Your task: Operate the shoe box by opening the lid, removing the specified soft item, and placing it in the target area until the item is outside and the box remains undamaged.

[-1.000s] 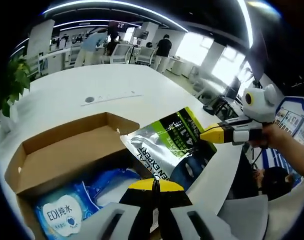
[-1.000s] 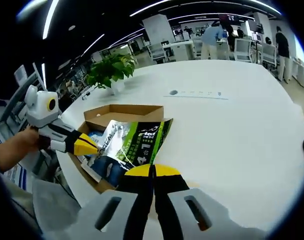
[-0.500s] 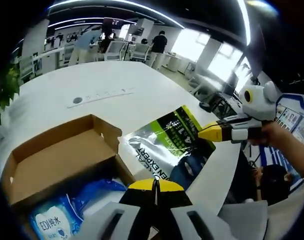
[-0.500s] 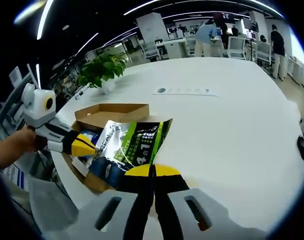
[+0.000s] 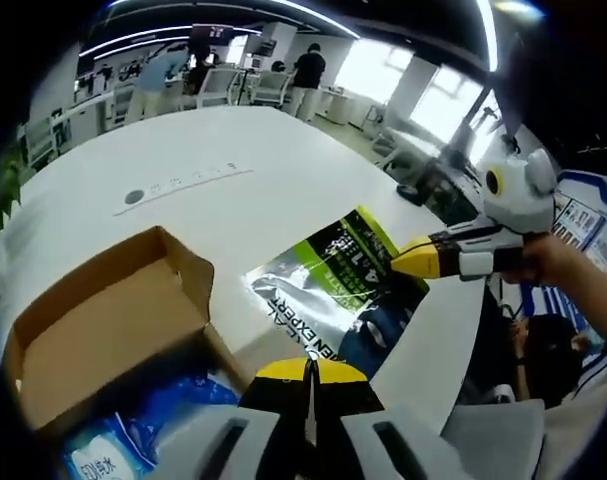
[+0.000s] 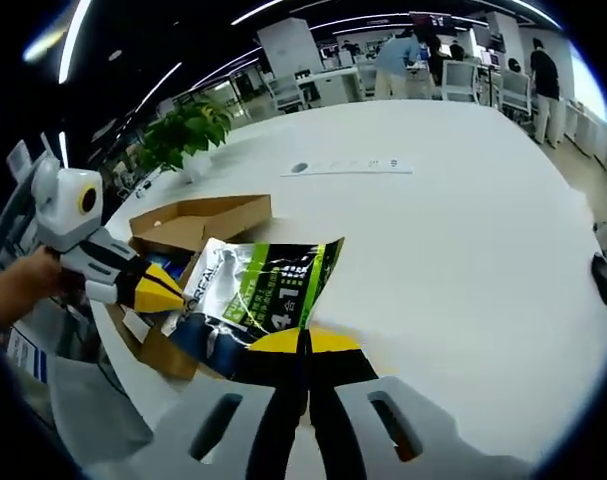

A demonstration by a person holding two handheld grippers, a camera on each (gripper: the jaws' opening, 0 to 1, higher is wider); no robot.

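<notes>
Left gripper (image 5: 311,368) and right gripper (image 6: 305,342): yellow-tipped jaws are seen pressed together, each pinched on an edge of the green-and-silver pouch (image 5: 333,290), which is held flat between them above the white table (image 6: 463,220), just beside the box. Open cardboard shoe box (image 5: 103,320): a blue-and-white wipes pack (image 5: 133,440) is seen inside. Potted plant (image 6: 188,130): set farther back on the table.
</notes>
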